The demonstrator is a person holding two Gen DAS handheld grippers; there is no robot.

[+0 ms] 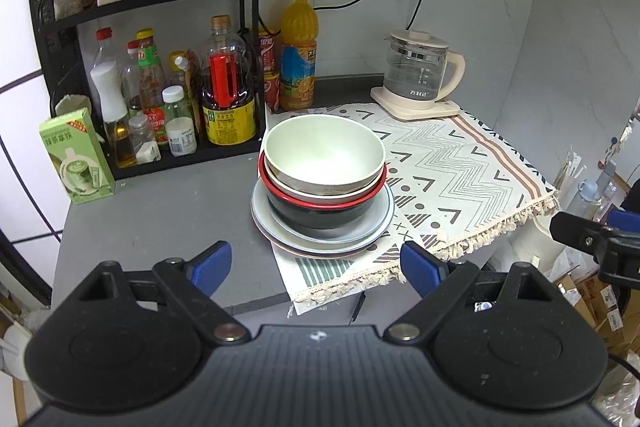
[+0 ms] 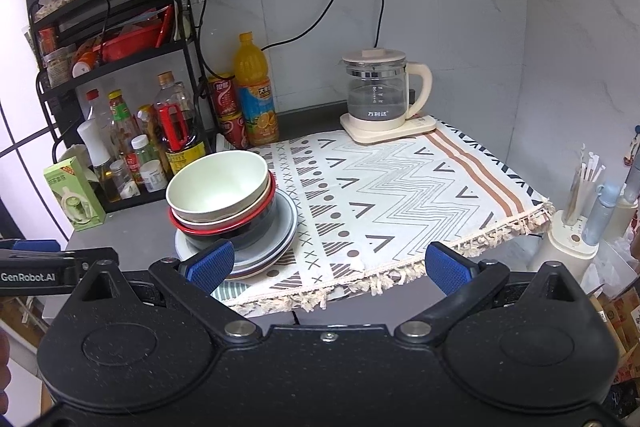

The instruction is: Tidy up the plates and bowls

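while both of my tools hang short of the counter, i take stock from the big things down. the patterned cloth covers the right part of the counter, its fringe over the front edge. the kettle stands at the cloth's back. the stack sits at the cloth's left edge: plates at the bottom, a black bowl with a red rim on them, a pale bowl nested on top. the left gripper is spread wide and empty, near the stack. the right gripper is likewise spread and empty. my worry: the plates half overlap the cloth's edge, so the stack may rock, and a pinch on the top bowl's rim could drag the nested ones along or tip them toward the bottles.
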